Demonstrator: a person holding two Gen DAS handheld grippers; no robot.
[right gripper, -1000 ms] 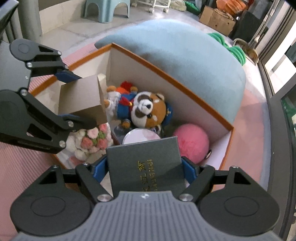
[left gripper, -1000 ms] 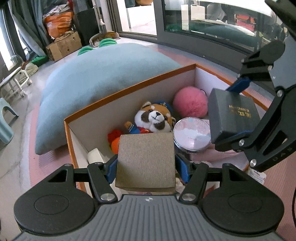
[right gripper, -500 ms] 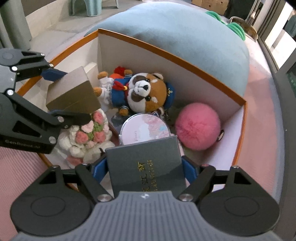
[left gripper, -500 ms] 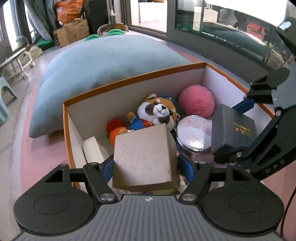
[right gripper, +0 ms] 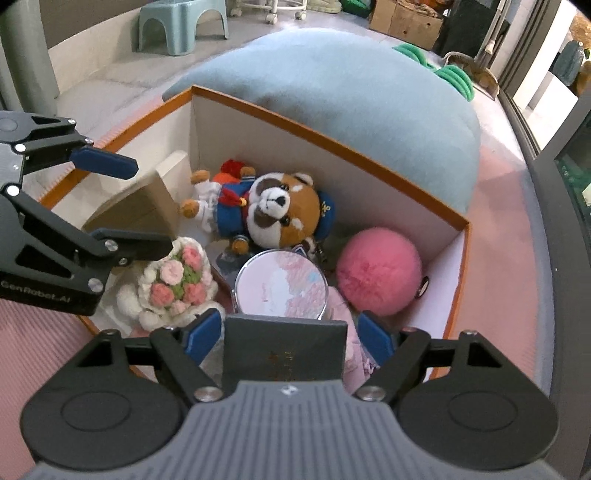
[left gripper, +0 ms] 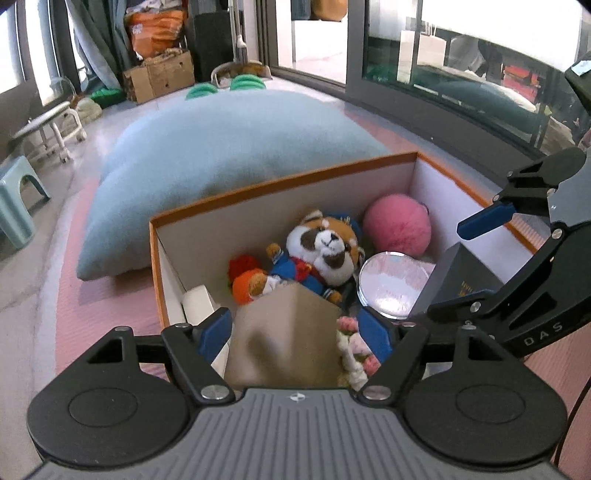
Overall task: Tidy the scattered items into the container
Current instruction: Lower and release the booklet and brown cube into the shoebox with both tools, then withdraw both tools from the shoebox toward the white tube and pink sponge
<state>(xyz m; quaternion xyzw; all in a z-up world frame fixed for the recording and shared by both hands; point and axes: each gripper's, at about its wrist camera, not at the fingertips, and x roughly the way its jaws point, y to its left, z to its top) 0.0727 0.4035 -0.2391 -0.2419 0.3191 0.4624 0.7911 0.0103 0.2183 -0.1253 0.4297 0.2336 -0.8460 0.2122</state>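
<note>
two hand-held grippers hang over an open cardboard box (left gripper: 284,177) with orange edges and white inner walls, standing on a pink mat (left gripper: 74,295) beside a big pale blue cushion (left gripper: 229,125).

the left gripper (left gripper: 293,332) has its blue-padded tongs spread apart. a brown box (left gripper: 284,339) sits tilted between them, over the near left part of the cardboard box. in the right wrist view the brown box (right gripper: 136,210) leans with a gap below the upper finger, so the tongs are not clamped on it.

the right gripper (right gripper: 284,338) also has its tongs apart, with a gap showing on each side of a dark grey box (right gripper: 284,354) with gold lettering. that dark grey box lies low between the fingers at the near edge of the cardboard box, just in front of a round tin (right gripper: 281,285) with a pale pink lid.

inside the cardboard box lie a red panda plush (right gripper: 273,214) in a blue outfit at the middle, a fluffy pink ball (right gripper: 378,271) in the far right corner, a crocheted bouquet (right gripper: 173,284) of pink flowers near the left gripper, and a white block (left gripper: 197,304) against the left wall. a small doll with an orange hat (left gripper: 251,286) lies just beside the plush.

a pale green stool (right gripper: 181,22) and a cardboard carton (left gripper: 160,75) stand on the floor beyond the cushion.
</note>
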